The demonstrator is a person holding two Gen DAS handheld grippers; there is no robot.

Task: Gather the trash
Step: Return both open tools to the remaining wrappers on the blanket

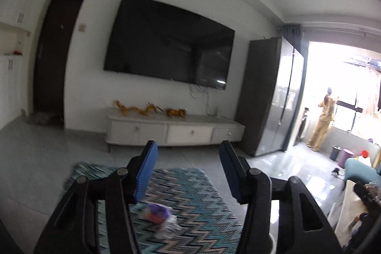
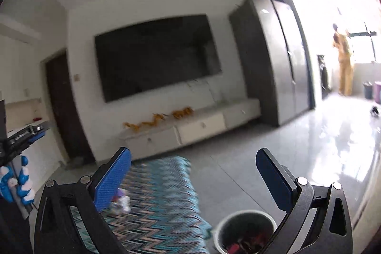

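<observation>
A crumpled clear wrapper with purple and orange bits [image 1: 160, 218] lies on the zigzag teal rug [image 1: 190, 194]. My left gripper [image 1: 188, 151] is open and empty, raised above the rug, with the wrapper below and between its blue pads. My right gripper [image 2: 194, 158] is open and empty too. In the right wrist view the wrapper [image 2: 121, 200] shows blurred beside the left pad [image 2: 112, 180]. A round bin [image 2: 246, 231] with red trash inside stands on the floor by the rug [image 2: 157, 196], under the right finger.
A white TV cabinet [image 1: 173, 130] with gold figurines stands under a wall TV [image 1: 169, 49]. A tall grey cabinet [image 1: 269, 97] is to its right. A person in yellow [image 1: 322, 120] stands at the balcony window near two bins [image 1: 340, 154]. A teal sofa [image 1: 357, 170] is at the right.
</observation>
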